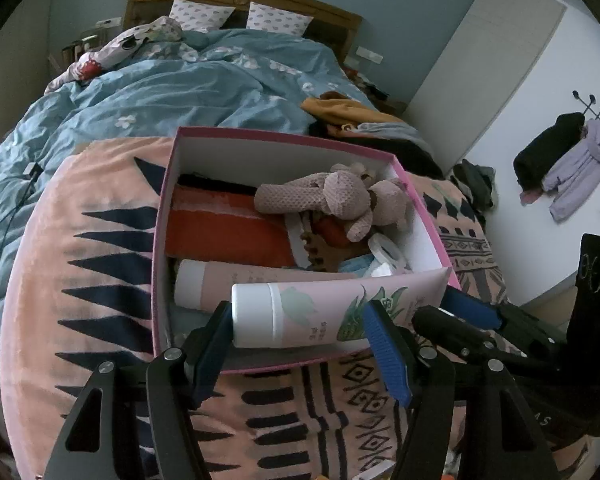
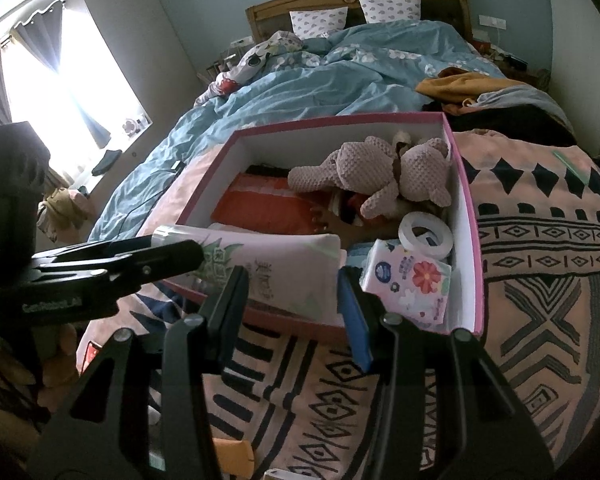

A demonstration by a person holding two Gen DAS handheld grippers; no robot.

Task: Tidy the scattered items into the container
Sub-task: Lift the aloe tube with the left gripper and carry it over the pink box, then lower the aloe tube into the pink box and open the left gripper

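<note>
Two grippers meet over a pink box (image 1: 162, 216) on a patterned blanket (image 1: 80, 248): the left gripper (image 1: 296, 334) pinches a pink tube (image 1: 324, 312) across the box's near edge, while the right gripper (image 2: 292, 304) hangs with jaws spread and empty. This looks like the placing step; next, lower and release the tube. A plush toy (image 2: 380, 172), tape roll (image 2: 424, 234), tissue pack (image 2: 408, 280) and another tube (image 1: 236, 284) crowd the box.

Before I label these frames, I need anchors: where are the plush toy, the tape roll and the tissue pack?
plush toy (image 1: 340, 196): left wrist view, on its body.
tape roll (image 2: 425, 235): right wrist view, on its rim.
tissue pack (image 2: 408, 282): right wrist view, on its printed face.
</note>
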